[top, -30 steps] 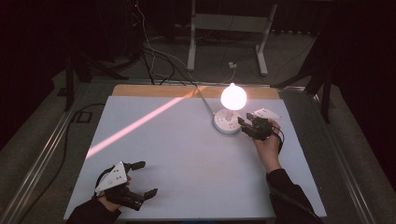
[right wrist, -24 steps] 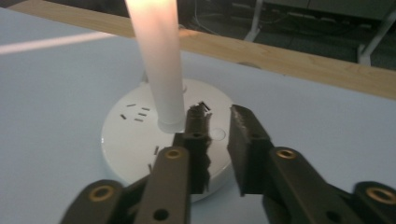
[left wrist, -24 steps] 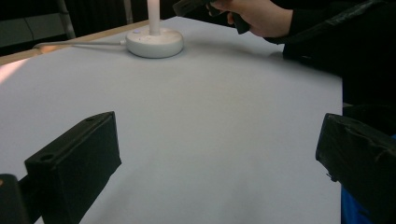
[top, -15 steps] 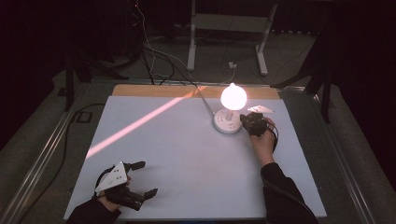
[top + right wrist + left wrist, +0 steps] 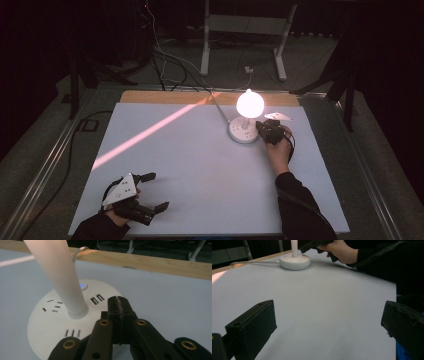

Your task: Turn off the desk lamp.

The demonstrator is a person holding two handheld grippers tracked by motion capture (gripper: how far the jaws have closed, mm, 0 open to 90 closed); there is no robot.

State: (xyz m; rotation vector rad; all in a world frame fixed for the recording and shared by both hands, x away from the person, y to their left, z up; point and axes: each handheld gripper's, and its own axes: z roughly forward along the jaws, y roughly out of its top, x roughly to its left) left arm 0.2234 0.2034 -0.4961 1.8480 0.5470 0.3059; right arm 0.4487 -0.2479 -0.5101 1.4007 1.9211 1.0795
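Note:
A lit white globe lamp [image 5: 249,103] stands on a round white socket base [image 5: 242,131] at the back right of the table. In the right gripper view the base [image 5: 47,322] shows its sockets, a glowing blue button [image 5: 83,285] and the lamp's white stem [image 5: 58,272]. My right gripper [image 5: 118,300] is shut with nothing in it, its tip just over the base's near edge, short of the button. From above, it [image 5: 262,128] touches the base's right side. My left gripper [image 5: 157,192] rests open near the front left corner, its jaws wide apart over bare table [image 5: 329,315].
The white tabletop [image 5: 190,165] has a wooden strip [image 5: 160,97] along its back edge and a pink streak of light [image 5: 150,132] across its left half. The base's white cable [image 5: 222,107] runs off the back. Cables and a stand's legs [image 5: 245,45] lie on the dark floor behind.
My right gripper has moved left and slightly forward, from beside the base to touching its right side. The left gripper has stayed still.

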